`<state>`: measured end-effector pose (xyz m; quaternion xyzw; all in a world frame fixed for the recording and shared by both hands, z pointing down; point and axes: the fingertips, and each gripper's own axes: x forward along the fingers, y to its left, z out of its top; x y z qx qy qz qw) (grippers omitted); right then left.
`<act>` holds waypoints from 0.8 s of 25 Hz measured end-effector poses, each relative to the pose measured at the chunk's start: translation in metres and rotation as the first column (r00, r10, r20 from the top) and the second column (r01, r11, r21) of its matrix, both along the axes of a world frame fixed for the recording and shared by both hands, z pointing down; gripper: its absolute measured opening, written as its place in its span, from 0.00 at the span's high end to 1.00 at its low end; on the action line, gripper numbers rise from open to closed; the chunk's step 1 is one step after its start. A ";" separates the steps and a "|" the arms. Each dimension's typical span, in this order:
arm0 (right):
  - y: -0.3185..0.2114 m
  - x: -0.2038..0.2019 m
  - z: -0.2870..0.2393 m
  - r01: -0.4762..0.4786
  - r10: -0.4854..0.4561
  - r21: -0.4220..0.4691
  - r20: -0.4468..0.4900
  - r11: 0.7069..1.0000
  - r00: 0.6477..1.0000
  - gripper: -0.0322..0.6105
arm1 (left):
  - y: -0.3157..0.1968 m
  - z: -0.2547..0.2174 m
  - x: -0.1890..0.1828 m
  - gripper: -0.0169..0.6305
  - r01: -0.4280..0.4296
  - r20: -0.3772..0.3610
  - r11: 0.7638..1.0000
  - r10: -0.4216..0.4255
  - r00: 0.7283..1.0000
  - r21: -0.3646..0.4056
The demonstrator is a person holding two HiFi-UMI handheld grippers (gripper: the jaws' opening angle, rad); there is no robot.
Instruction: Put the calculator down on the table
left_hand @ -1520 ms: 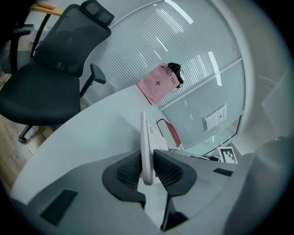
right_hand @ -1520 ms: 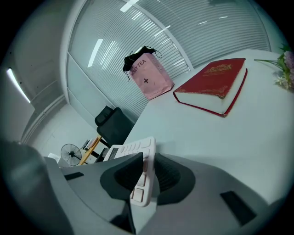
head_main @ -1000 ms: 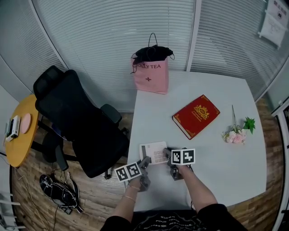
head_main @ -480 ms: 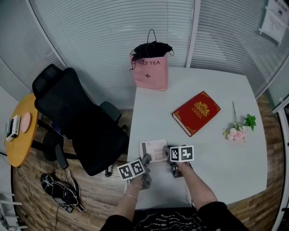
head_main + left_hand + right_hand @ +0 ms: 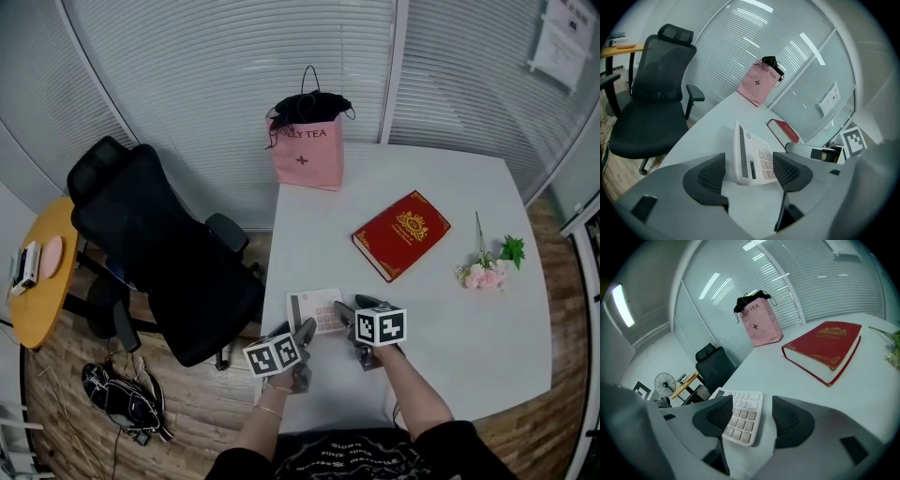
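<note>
Grey marker-cubed left tool (image 5: 749, 164), right tool (image 5: 752, 404); black shirt (image 5: 431, 455).

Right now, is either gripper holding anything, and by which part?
Nothing. Left gripper and right gripper have just opened; the calculator lies free on the table between their jaws.

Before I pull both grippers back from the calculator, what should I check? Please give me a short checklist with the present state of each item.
1. The calculator lies on the table, keys up: ok.
2. Release by the left gripper: ok. Its jaws have just been opening; one end of the calculator sits between them, not squeezed.
3. Release by the right gripper: ok. Its jaws have just been opening around the other end.
4. No jaw brushes the calculator: cannot tell for the right gripper, because one jaw overlaps the keys in its view.
5. The red book and flowers are out of the way: ok, both lie farther along the table.
</note>
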<state>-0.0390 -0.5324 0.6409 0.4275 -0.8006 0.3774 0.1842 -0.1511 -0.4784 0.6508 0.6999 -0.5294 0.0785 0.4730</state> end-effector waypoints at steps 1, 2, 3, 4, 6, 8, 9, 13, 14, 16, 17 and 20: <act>0.002 0.002 -0.006 0.003 -0.003 0.025 -0.005 1.000 1.000 0.53 | 0.002 -0.004 0.001 0.48 -0.005 0.008 1.000 0.005 1.000 0.014; 0.005 0.005 -0.011 0.009 -0.008 0.050 -0.013 0.999 1.000 0.53 | 0.004 -0.009 0.002 0.47 -0.011 0.015 1.000 0.010 1.000 0.030; 0.008 0.007 -0.017 0.016 -0.014 0.076 -0.024 0.997 1.000 0.53 | 0.007 -0.014 0.002 0.46 -0.018 0.026 0.999 0.016 1.000 0.048; 0.013 0.009 -0.023 0.025 -0.021 0.100 -0.037 0.995 0.999 0.53 | 0.010 -0.021 0.002 0.46 -0.026 0.043 0.997 0.023 0.999 0.068; 0.024 0.013 -0.037 0.044 -0.035 0.149 -0.063 0.988 0.997 0.53 | 0.018 -0.035 0.002 0.46 -0.049 0.092 0.992 0.038 0.995 0.115; 0.036 0.017 -0.050 0.066 -0.049 0.195 -0.089 0.978 0.995 0.53 | 0.028 -0.049 0.003 0.46 -0.082 0.147 0.983 0.058 0.987 0.162; 0.043 0.019 -0.056 0.076 -0.055 0.217 -0.102 0.973 0.993 0.53 | 0.034 -0.056 0.004 0.46 -0.100 0.175 0.977 0.067 0.982 0.186; 0.070 0.026 -0.082 0.085 -0.058 0.282 -0.102 0.956 0.993 0.53 | 0.061 -0.080 0.011 0.46 -0.183 0.265 0.944 0.108 0.958 0.275; 0.078 0.027 -0.087 0.083 -0.058 0.292 -0.095 0.953 0.994 0.53 | 0.070 -0.085 0.013 0.46 -0.200 0.277 0.935 0.118 0.954 0.292; 0.096 0.030 -0.096 0.091 -0.062 0.321 -0.097 0.943 0.993 0.53 | 0.086 -0.096 0.016 0.46 -0.222 0.287 0.918 0.126 0.950 0.330; 0.105 0.031 -0.100 0.097 -0.066 0.339 -0.103 0.936 0.993 0.53 | 0.095 -0.101 0.018 0.46 -0.227 0.287 0.909 0.127 0.950 0.350; 0.132 0.036 -0.109 0.115 -0.077 0.386 -0.112 0.915 0.991 0.53 | 0.122 -0.111 0.022 0.46 -0.234 0.283 0.885 0.123 0.951 0.403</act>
